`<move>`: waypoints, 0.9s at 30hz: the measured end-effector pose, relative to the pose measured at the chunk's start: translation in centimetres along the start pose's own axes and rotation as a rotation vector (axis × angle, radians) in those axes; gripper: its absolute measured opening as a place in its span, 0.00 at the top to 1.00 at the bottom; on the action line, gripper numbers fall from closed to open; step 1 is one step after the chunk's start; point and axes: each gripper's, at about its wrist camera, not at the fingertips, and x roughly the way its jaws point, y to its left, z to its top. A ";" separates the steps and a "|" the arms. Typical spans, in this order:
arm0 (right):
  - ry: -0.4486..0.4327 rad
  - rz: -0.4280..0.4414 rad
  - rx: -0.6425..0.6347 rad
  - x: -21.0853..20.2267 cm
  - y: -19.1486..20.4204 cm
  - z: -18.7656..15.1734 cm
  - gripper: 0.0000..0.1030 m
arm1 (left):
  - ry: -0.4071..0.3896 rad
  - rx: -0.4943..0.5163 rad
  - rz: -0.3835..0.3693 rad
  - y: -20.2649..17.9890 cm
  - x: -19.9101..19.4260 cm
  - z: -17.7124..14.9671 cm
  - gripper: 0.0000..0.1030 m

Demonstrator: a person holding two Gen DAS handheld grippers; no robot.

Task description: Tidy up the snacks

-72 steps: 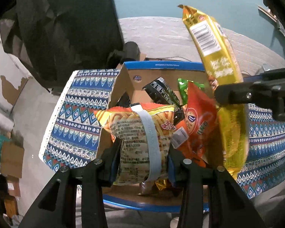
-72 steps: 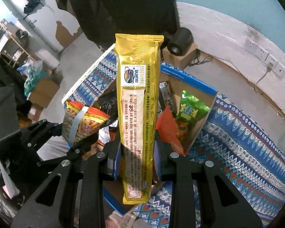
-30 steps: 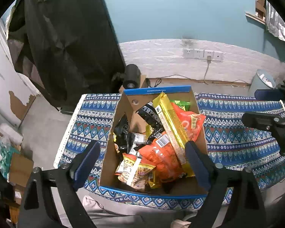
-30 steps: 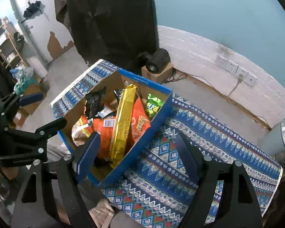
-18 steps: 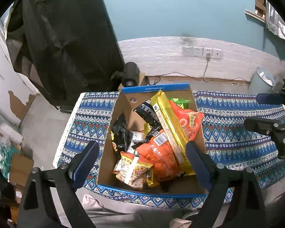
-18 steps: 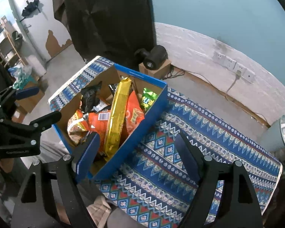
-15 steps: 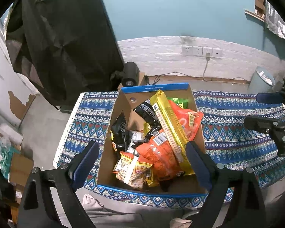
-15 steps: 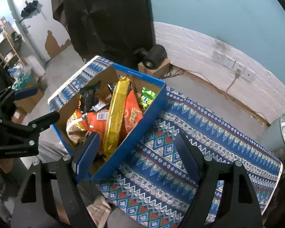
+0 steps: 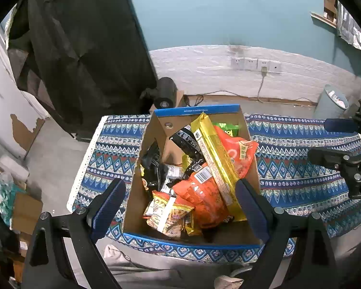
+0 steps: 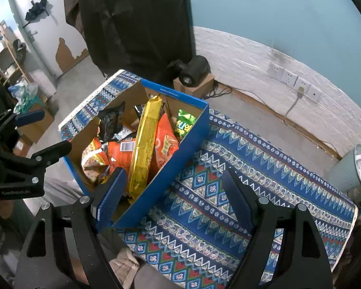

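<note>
A cardboard box with a blue rim (image 9: 197, 110) stands on the patterned cloth and holds several snack packets. A long yellow packet (image 9: 216, 159) leans lengthwise across orange bags (image 9: 204, 192). A green bag (image 9: 226, 127) sits at the far end, black packets (image 9: 154, 166) at the left, and a striped chip bag (image 9: 168, 212) near the front. My left gripper (image 9: 179, 185) hovers well above the box, open and empty. My right gripper (image 10: 174, 173) hangs open and empty above the box's right wall (image 10: 166, 175), with the yellow packet (image 10: 145, 142) to its left.
The blue patterned cloth (image 10: 228, 192) stretches to the right of the box. A black cylinder on a small carton (image 9: 164, 95) stands behind it. A grey bin (image 9: 332, 103) is at the far right, by the white wall with sockets. Dark fabric hangs at the left.
Earlier my left gripper was shut on the chip bag and my right on the yellow packet. Both packets now lie in the box, and both grippers are open and pulled back higher.
</note>
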 end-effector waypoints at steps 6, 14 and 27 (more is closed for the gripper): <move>-0.001 -0.001 -0.001 0.0 0.1 0.0 0.21 | 0.002 0.006 0.000 -0.2 -0.1 -0.1 0.09; -0.002 -0.002 -0.003 0.0 0.1 0.0 0.21 | 0.001 0.024 0.012 -0.6 0.0 -0.2 0.09; 0.006 0.006 0.001 -0.2 0.3 0.0 0.21 | 0.018 0.033 0.001 -0.8 0.3 -0.3 0.09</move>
